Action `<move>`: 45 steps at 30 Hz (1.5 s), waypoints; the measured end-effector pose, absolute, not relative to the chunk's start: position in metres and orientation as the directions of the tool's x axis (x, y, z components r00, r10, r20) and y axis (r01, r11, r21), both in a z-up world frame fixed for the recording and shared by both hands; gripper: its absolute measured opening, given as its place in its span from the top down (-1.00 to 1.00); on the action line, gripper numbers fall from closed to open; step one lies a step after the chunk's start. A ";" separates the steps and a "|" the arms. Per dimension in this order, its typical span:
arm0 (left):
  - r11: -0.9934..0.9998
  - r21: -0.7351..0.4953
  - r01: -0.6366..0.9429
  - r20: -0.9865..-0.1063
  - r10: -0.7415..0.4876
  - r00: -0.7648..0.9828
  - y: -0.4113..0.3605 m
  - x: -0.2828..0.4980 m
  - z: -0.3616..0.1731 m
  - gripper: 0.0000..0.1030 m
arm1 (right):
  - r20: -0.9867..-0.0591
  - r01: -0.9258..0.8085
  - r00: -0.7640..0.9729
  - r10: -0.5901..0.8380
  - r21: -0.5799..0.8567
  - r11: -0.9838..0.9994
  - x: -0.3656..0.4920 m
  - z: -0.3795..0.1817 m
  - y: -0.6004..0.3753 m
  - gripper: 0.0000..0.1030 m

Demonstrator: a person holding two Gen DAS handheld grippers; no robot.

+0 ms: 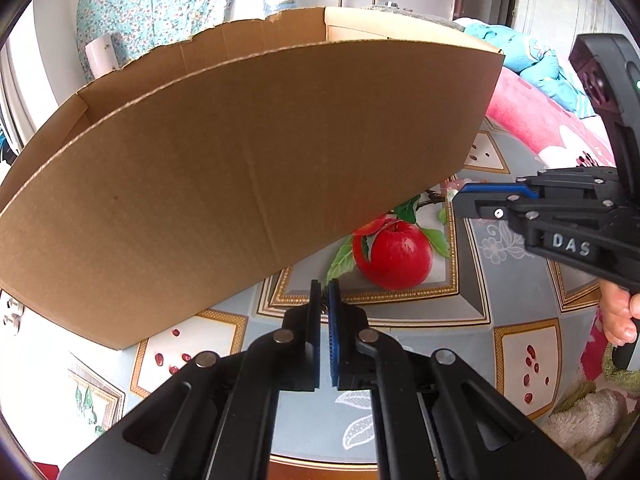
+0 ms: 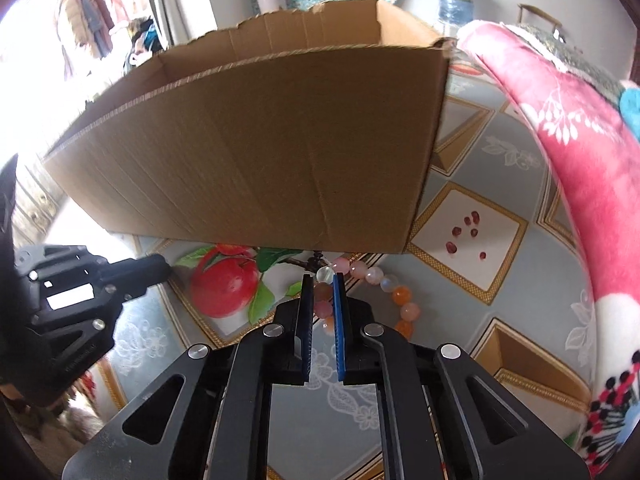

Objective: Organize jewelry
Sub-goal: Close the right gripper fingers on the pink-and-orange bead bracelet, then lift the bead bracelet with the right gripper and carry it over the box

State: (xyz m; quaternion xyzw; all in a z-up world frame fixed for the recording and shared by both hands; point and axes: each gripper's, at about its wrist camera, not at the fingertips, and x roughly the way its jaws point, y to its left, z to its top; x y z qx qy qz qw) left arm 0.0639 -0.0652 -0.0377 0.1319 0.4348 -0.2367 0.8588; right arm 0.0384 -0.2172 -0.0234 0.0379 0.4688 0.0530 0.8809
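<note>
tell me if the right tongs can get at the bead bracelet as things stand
Probably yes: the right tongs already straddle the bead bracelet on the tablecloth, pads closed on a bead. The cardboard box sits behind, not blocking.

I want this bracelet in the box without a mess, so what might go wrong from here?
1. The right gripper pinches only a bead or two of the bead bracelet; the round beads may slip out on lifting.
2. The cardboard box has a tall wall just behind; the dangling loop might catch its rim.
3. The left gripper, shut with something dark and small between its pads, sits close by, so the two may bump.
</note>
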 end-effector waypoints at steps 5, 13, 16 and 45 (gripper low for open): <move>0.857 0.020 0.515 -0.813 -0.286 0.508 -0.068 0.061 -0.036 0.94 | -0.803 -0.036 0.569 0.178 0.191 0.981 0.030 -0.014 -0.242 0.86; 0.859 0.018 0.511 -0.805 -0.291 0.517 -0.067 0.054 -0.027 0.94 | -0.757 -0.003 0.610 0.234 0.293 0.956 0.016 0.002 -0.270 0.86; 0.860 0.020 0.510 -0.801 -0.291 0.523 -0.065 0.050 -0.023 0.94 | -0.744 0.005 0.623 0.242 0.314 0.950 0.014 0.011 -0.275 0.86; 0.879 0.082 0.470 -0.726 -0.270 0.632 -0.051 0.003 0.025 0.94 | -0.625 -0.075 0.737 0.259 0.304 0.950 -0.022 0.064 -0.251 0.86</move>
